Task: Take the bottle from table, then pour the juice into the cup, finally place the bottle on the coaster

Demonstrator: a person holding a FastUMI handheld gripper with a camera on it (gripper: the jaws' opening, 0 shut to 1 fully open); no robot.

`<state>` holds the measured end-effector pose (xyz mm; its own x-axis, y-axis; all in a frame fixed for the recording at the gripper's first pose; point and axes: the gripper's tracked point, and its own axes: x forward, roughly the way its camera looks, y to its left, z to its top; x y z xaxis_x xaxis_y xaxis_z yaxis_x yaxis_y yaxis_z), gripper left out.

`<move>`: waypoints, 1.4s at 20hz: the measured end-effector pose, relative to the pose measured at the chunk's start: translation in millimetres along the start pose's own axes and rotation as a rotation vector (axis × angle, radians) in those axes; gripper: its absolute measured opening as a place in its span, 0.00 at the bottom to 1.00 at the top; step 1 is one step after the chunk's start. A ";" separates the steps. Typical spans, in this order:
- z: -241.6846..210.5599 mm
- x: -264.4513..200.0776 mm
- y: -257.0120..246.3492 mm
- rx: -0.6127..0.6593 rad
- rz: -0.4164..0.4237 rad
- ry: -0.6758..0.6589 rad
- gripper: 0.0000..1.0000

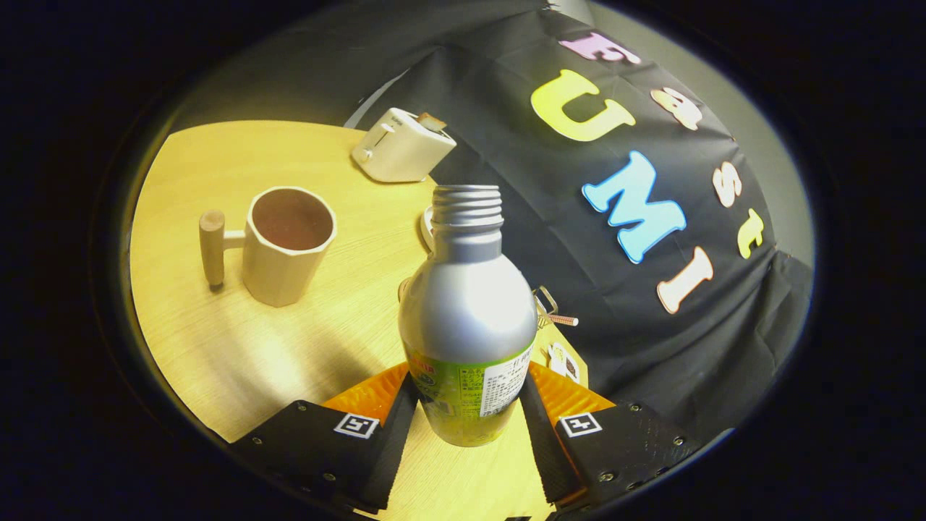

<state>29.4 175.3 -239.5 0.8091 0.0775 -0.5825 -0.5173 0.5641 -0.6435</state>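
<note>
Cup (288, 242) stands on the surface (217, 347) at ten o'clock from the bottle (466, 318); toaster (401, 146) beyond. Claw (466, 416) clamps the uncapped bottle's base. Pouring seems next: carry it over, tilt the neck above the cup.

Print on the bottle (467, 318) label is unreadable.

The light wooden tabletop (239, 347) carries a cup (289, 242) with a peg handle and, beyond it, a toaster (401, 146).
</note>
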 end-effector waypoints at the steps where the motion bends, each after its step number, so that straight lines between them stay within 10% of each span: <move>1: 3.3 1.5 4.1 -0.023 0.007 0.003 0.76; 28: 30.9 18.8 27.8 -0.547 0.051 0.176 0.76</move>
<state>38.9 217.9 -253.0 0.7452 -0.0712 -0.6631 -0.6610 0.0529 -0.7485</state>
